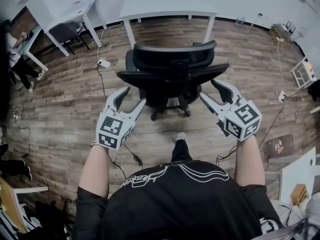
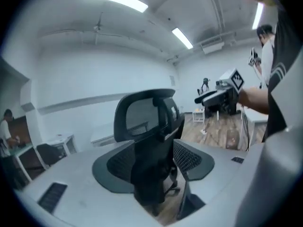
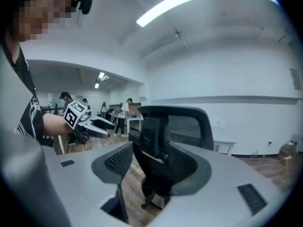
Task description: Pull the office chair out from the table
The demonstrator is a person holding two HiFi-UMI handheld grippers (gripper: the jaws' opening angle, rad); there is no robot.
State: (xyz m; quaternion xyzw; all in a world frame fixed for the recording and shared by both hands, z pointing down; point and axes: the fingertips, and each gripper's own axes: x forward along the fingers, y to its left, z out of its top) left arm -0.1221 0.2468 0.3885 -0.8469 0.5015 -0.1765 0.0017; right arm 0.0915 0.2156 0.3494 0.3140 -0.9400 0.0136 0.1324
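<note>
The black mesh office chair (image 1: 170, 71) stands on the wood floor in front of the white table (image 1: 170, 6), its backrest turned toward me and its seat clear of the tabletop edge. My left gripper (image 1: 133, 97) hovers open just short of the chair's left side, not touching it. My right gripper (image 1: 209, 90) is open too, near the chair's right armrest with a gap between them. The left gripper view has the chair (image 2: 147, 141) framed between the spread jaws, with nothing held. In the right gripper view the chair (image 3: 165, 141) likewise sits beyond the empty jaws.
A power strip and cable (image 1: 104, 63) lie on the floor left of the chair. More white tables (image 1: 65, 14) stand at the back left and a white rack (image 1: 304, 73) at the right. My foot (image 1: 180, 136) is behind the chair base. Several people stand far off (image 3: 120, 110).
</note>
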